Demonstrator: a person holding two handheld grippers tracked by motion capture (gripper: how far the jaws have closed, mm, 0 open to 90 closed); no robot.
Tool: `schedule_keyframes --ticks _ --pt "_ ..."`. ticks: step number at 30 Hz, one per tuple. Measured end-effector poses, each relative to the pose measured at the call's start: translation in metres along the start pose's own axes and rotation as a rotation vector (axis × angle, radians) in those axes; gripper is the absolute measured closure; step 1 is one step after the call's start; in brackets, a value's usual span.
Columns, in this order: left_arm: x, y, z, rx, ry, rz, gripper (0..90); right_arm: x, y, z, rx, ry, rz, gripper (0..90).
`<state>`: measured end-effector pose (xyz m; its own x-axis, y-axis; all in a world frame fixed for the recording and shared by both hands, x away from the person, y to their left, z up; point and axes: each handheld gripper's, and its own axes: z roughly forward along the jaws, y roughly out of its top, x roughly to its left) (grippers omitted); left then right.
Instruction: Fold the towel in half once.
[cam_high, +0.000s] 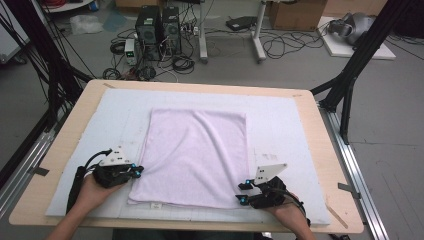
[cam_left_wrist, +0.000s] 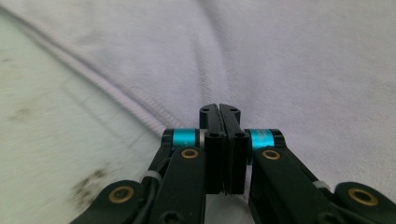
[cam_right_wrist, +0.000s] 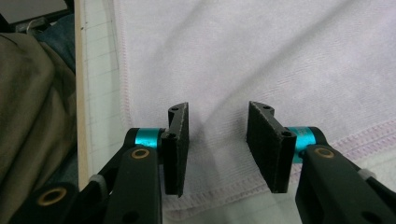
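Note:
A pale lilac towel (cam_high: 195, 155) lies flat, folded to a rectangle, in the middle of a white mat (cam_high: 285, 120). My left gripper (cam_high: 137, 171) rests at the towel's left edge near the front corner. In the left gripper view its jaws (cam_left_wrist: 219, 109) are shut with nothing visible between the pads, and they point across the hemmed edge onto the towel (cam_left_wrist: 303, 56). My right gripper (cam_high: 243, 192) sits at the towel's front right corner. It is open (cam_right_wrist: 218, 116), with the pads standing apart just above the towel (cam_right_wrist: 280, 56) near its stitched hem.
The mat covers a wooden table (cam_high: 65, 145) whose front edge is close to both hands. Black frame legs (cam_high: 350, 85) stand at the right and left. Computer towers (cam_high: 157, 30) and cables are on the floor beyond. A person's clothing (cam_right_wrist: 28, 116) is beside the table edge.

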<state>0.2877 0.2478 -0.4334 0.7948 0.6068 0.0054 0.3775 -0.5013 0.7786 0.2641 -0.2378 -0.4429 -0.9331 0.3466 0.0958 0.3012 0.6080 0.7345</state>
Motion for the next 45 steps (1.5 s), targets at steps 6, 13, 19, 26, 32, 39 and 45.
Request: schedule_keyframes --ticks 6,13,19,26,32,39,45 --pt "-0.012 -0.001 -0.011 -0.028 -0.015 0.010 70.5 0.005 0.005 -0.002 -0.037 -0.002 -0.022 58.0" --pt "-0.034 -0.006 -0.004 -0.002 -0.111 0.072 65.5 0.012 0.003 0.006 0.009 0.016 -0.067 56.8" --pt "-0.033 -0.012 -0.003 0.014 -0.119 0.060 63.7 0.008 0.006 0.001 -0.028 0.002 -0.052 53.7" --pt "-0.023 -0.007 -0.005 -0.036 -0.108 0.019 58.2 -0.008 0.015 -0.004 -0.095 -0.041 -0.006 46.5" --pt "-0.010 -0.001 -0.005 -0.044 -0.092 -0.009 52.4 -0.026 0.021 -0.006 -0.107 -0.091 0.034 38.4" --pt "0.006 0.015 0.000 -0.063 -0.079 -0.031 46.7 -0.053 0.030 -0.005 -0.105 -0.130 0.077 34.0" --pt "0.017 0.034 0.004 -0.071 -0.074 -0.031 45.9 -0.071 0.038 -0.007 -0.122 -0.140 0.100 31.2"
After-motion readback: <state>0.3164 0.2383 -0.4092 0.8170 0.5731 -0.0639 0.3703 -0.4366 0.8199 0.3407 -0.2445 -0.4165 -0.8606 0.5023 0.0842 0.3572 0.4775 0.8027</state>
